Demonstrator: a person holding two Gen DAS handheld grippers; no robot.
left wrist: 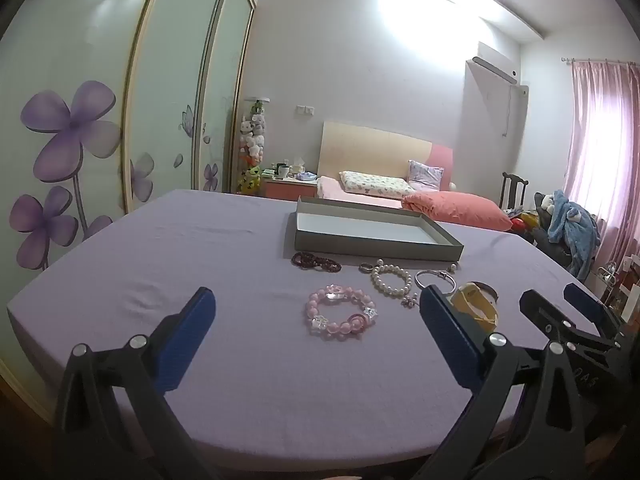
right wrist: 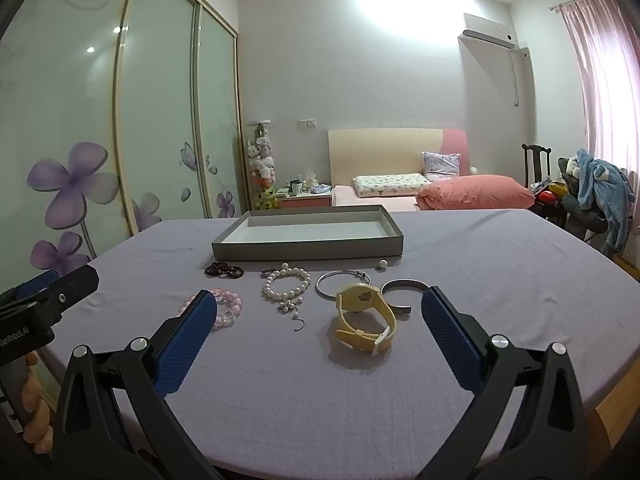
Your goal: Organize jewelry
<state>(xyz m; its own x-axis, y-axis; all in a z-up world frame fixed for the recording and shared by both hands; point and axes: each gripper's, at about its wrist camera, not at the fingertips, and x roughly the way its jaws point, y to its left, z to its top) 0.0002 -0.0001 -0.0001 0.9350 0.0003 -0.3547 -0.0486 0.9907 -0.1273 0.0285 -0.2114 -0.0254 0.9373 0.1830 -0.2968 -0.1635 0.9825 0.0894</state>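
Observation:
On the lilac tablecloth [left wrist: 224, 248] stands an empty grey tray [left wrist: 376, 249] [right wrist: 308, 251]. In front of it lie a dark red bead bracelet [left wrist: 316, 262] [right wrist: 224, 270], a small ring [left wrist: 365, 267], a pearl bracelet [left wrist: 376, 280] [right wrist: 266, 290], a silver bangle [right wrist: 320, 288], a dark open bangle [right wrist: 400, 282] and a pearl stud [right wrist: 383, 265]. A pink bead bracelet [left wrist: 310, 308] lies between the fingers of my open left gripper [left wrist: 317, 292]. My right gripper [right wrist: 319, 294] stands open around a yellow watch [right wrist: 364, 316]. Neither gripper touches anything.
A bed with a pink pillow [right wrist: 476, 194] stands behind the table, and sliding wardrobe doors [right wrist: 160, 120] with purple flowers run along the left. A chair heaped with clothes [right wrist: 600, 192] is at the right. A hand [right wrist: 36, 404] holds the left gripper's handle.

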